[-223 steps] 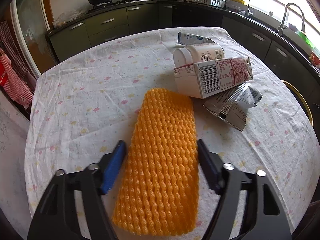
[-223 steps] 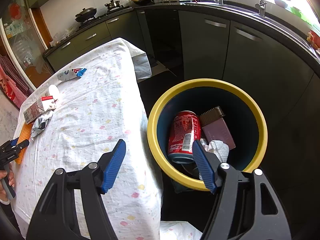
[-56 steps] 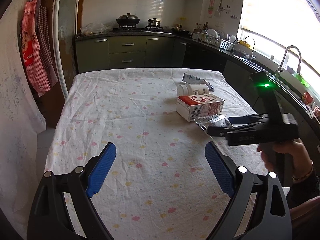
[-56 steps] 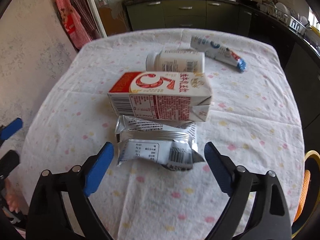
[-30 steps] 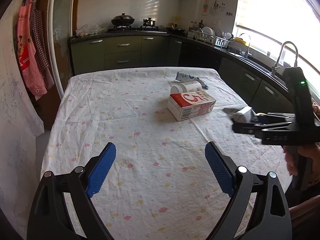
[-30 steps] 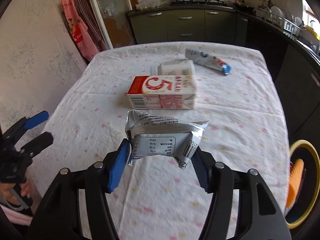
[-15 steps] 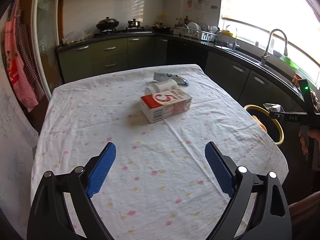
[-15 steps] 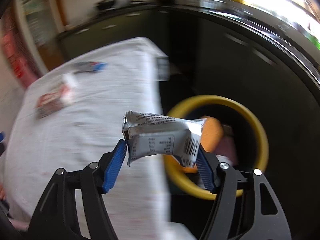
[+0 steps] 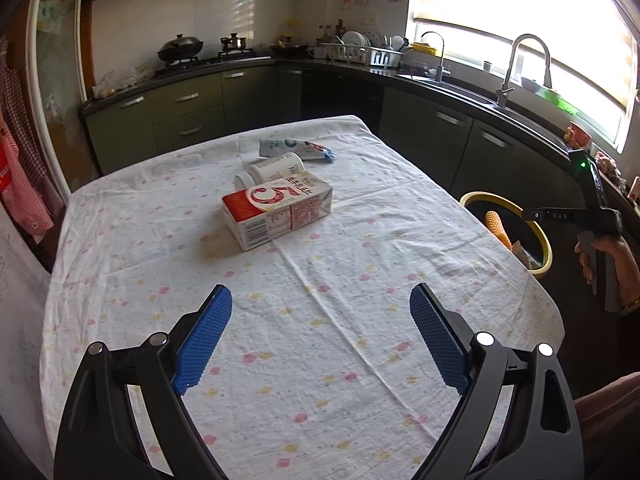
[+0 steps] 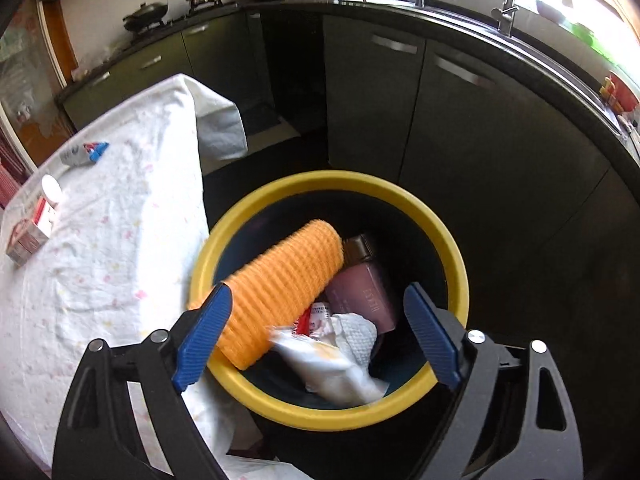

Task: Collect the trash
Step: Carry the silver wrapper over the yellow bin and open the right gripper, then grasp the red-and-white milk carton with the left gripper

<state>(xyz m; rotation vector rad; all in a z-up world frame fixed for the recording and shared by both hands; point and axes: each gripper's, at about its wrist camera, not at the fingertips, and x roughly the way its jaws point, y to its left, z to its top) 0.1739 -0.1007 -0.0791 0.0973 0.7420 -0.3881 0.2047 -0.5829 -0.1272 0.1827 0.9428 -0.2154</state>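
The right gripper hangs over the bin beside the table, jaws opening with nothing pinched so the blurred wrapper drops in, while the left gripper waits spread and empty, facing the carton.

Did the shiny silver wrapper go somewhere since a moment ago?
Yes. The silver wrapper left the table by the milk carton and now drops into the yellow bin, below the opening right gripper.
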